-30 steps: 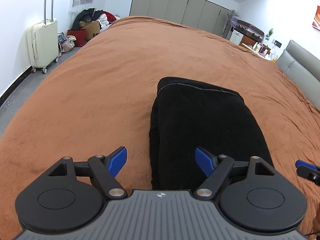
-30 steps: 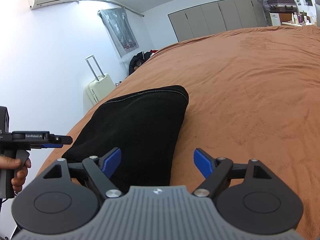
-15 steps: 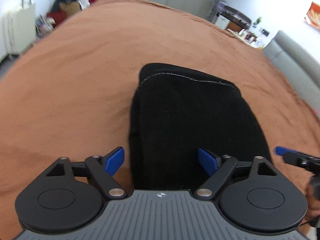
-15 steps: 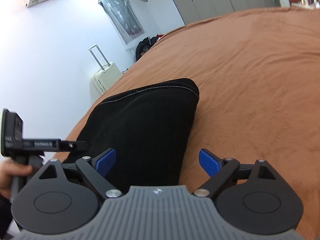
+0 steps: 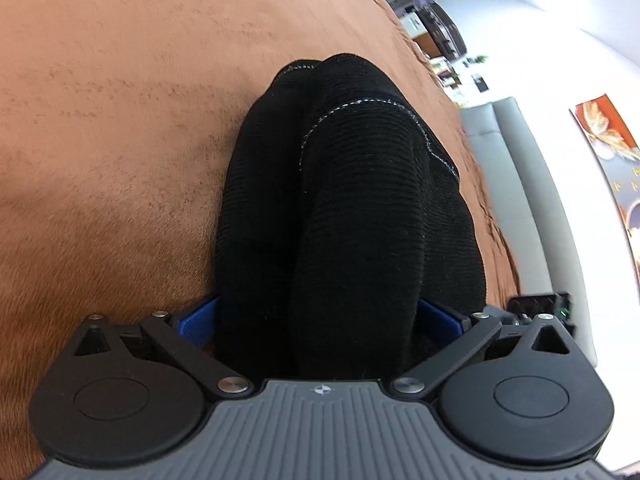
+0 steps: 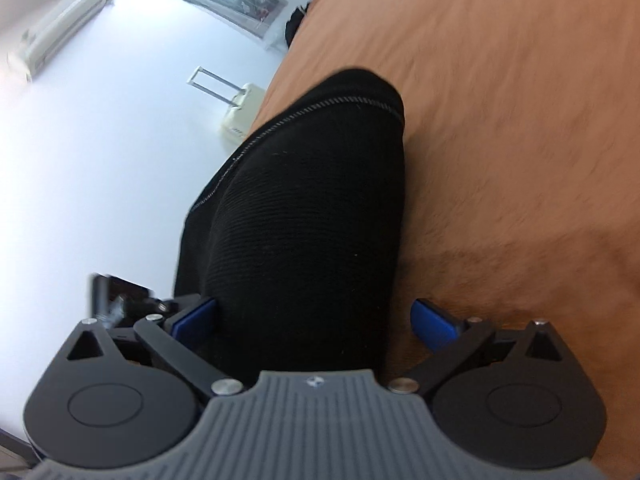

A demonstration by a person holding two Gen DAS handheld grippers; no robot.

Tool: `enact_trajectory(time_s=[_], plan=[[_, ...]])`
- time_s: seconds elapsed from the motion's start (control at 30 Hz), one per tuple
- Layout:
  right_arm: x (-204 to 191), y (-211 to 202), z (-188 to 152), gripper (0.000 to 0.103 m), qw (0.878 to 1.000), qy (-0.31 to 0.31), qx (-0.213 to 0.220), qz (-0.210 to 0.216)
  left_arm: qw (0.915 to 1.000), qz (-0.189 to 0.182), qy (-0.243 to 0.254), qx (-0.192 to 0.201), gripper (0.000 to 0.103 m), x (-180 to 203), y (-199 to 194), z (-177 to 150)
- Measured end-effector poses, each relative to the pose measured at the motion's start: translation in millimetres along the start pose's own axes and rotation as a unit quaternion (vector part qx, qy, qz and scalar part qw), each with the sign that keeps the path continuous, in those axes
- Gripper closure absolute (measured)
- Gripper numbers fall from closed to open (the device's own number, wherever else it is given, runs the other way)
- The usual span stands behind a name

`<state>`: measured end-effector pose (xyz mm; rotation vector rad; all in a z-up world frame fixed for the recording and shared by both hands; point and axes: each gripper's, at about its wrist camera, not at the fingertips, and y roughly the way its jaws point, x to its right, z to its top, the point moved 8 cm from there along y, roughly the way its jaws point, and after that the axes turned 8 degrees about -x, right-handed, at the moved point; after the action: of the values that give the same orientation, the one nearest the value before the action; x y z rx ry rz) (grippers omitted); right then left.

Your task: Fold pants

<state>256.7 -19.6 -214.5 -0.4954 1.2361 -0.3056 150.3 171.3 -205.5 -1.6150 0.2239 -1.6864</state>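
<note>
1. Left wrist view: the pants (image 5: pixel 352 208), black and already folded into a thick bundle, are seen lying on the brown bed (image 5: pixel 120 140). The near end of the bundle is straddled by the left tool (image 5: pixel 316 320), whose blue fingers (image 5: pixel 198 320) stand wide at either side of the cloth. Contact appears at both pads, but a firm clamp cannot be confirmed.

2. Right wrist view: the same bundle is seen between the fingers of the right tool (image 6: pixel 316 318), also spread wide. The left pad touches the cloth; the right pad (image 6: pixel 434 320) stands apart from it, over the bed cover. Nothing is held. A suitcase (image 6: pixel 240 110) is noted far off by the wall.

3. Risk, as judged: the bundle is bulky and soft. If the fingers are closed on the upper layers only, the lower layers may be left behind and the fold may open.

4. Uneven closing between the two tools may skew the stitched hem (image 5: pixel 360 108).
</note>
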Motion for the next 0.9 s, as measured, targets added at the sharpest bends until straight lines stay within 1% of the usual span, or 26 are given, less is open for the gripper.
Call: enact_trajectory(time_s=[0.13,0.3,0.43,0.53,0.6,0.73,0.83,0.9], plan=[[4.1,15.3,5.0,0.005,0.999,0.017,-0.024,0.041,0.9997,-0.016,0.009,-0.016,0.0,-1.6,0.7,3.0],[3.6,30.3,8.1,0.005,0.997,0.02,-0.042,0.065,0.9991,-0.031,0.015,-0.027,0.0,-4.2,1.0,7.2],[0.4,42.0,10.1,0.005,0.996,0.023,-0.052,0.074,0.9984,-0.038,0.005,-0.041,0.0,-6.6,2.3,8.4],[-0.1,48.6,7.4,0.005,0.995,0.021,-0.061,0.073,0.9988,-0.029,0.009,-0.039,0.0,-5.5,4.4,9.2],[-1.9,52.4,7.7,0.005,0.995,0.022,-0.069,0.073,0.9989,-0.029,0.01,-0.036,0.0,-4.3,5.5,7.8],[-8.0,54.6,7.8,0.005,0.995,0.017,-0.074,0.068,0.9986,-0.033,-0.007,-0.04,0.0,-3.6,1.5,2.5],[-18.7,52.2,3.8,0.014,0.996,-0.007,-0.069,0.05,0.9991,-0.028,0.003,-0.033,0.0,1.2,-5.4,-3.3],[-23.1,53.4,1.5,0.022,0.997,-0.009,-0.064,0.046,0.9992,-0.031,0.006,-0.025,0.0,7.7,-13.5,-7.4]])
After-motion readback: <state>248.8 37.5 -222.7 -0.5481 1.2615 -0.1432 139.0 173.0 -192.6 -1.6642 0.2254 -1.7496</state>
